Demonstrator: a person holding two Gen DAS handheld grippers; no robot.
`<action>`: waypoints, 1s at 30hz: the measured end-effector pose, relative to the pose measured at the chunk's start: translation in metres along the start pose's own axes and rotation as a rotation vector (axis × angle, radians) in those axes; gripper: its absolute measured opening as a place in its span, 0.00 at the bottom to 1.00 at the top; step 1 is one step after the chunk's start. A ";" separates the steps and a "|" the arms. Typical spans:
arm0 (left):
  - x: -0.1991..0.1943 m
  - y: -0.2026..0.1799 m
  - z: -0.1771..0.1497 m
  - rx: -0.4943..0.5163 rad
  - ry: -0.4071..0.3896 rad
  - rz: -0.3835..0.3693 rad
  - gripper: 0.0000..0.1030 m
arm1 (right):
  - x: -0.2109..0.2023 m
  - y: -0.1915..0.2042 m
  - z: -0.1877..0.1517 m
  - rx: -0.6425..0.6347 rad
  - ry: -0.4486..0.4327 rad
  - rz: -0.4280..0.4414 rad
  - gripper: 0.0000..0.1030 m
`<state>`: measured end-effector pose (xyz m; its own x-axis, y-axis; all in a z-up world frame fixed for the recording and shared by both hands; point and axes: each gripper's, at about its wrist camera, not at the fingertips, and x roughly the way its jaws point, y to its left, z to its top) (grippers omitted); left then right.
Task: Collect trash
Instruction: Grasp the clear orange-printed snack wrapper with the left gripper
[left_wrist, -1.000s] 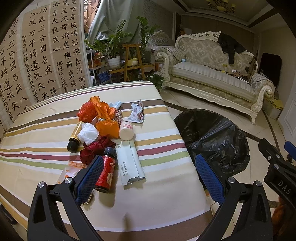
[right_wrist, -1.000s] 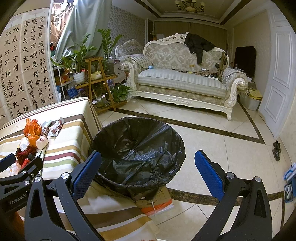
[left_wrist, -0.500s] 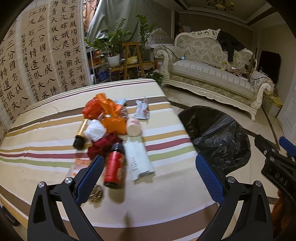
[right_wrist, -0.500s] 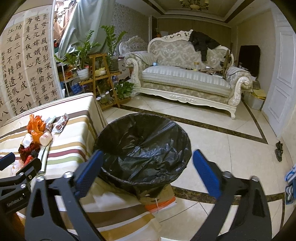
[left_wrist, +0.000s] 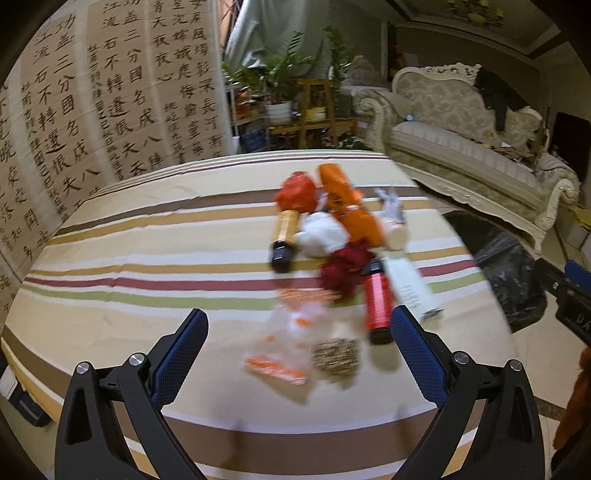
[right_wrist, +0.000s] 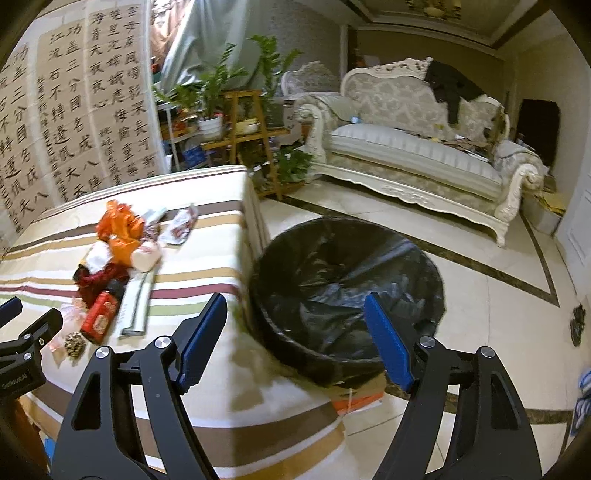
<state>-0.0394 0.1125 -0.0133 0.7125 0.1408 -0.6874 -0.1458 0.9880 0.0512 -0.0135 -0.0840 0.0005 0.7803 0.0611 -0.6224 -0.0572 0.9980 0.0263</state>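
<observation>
A heap of trash lies on the striped tablecloth (left_wrist: 147, 258): a red bottle (left_wrist: 376, 301), a gold bottle with a black cap (left_wrist: 283, 236), orange wrappers (left_wrist: 347, 206), a white wad (left_wrist: 323, 234), dark red crumpled paper (left_wrist: 341, 271), a white box (left_wrist: 408, 288), a brown speckled ball (left_wrist: 336, 355) and a clear orange-printed wrapper (left_wrist: 291, 332). My left gripper (left_wrist: 299, 354) is open and empty, above the table just short of the heap. My right gripper (right_wrist: 293, 336) is open and empty, above the near rim of the black-lined bin (right_wrist: 347, 295). The heap also shows in the right wrist view (right_wrist: 110, 273).
The bin stands on the tiled floor right of the table; it shows in the left wrist view (left_wrist: 506, 269). A cream sofa (right_wrist: 417, 155) stands behind it. A plant stand (right_wrist: 243, 129) and a calligraphy wall hanging (left_wrist: 92, 110) are behind the table.
My left gripper has swung left, so the heap now sits at centre-right between its fingers. My right gripper has turned left toward the table, with the bin rim now between its fingers.
</observation>
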 end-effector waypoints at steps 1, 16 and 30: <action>0.000 0.004 -0.001 -0.001 0.001 0.003 0.93 | 0.000 0.003 0.001 -0.006 0.003 0.004 0.73; 0.027 0.018 0.000 0.018 0.081 -0.058 0.69 | 0.011 0.027 0.001 -0.054 0.035 0.020 0.73; 0.034 0.032 -0.002 -0.018 0.130 -0.156 0.35 | 0.016 0.048 0.003 -0.086 0.044 0.058 0.73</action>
<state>-0.0210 0.1491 -0.0370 0.6331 -0.0246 -0.7736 -0.0539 0.9957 -0.0758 -0.0020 -0.0355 -0.0060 0.7460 0.1161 -0.6557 -0.1559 0.9878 -0.0024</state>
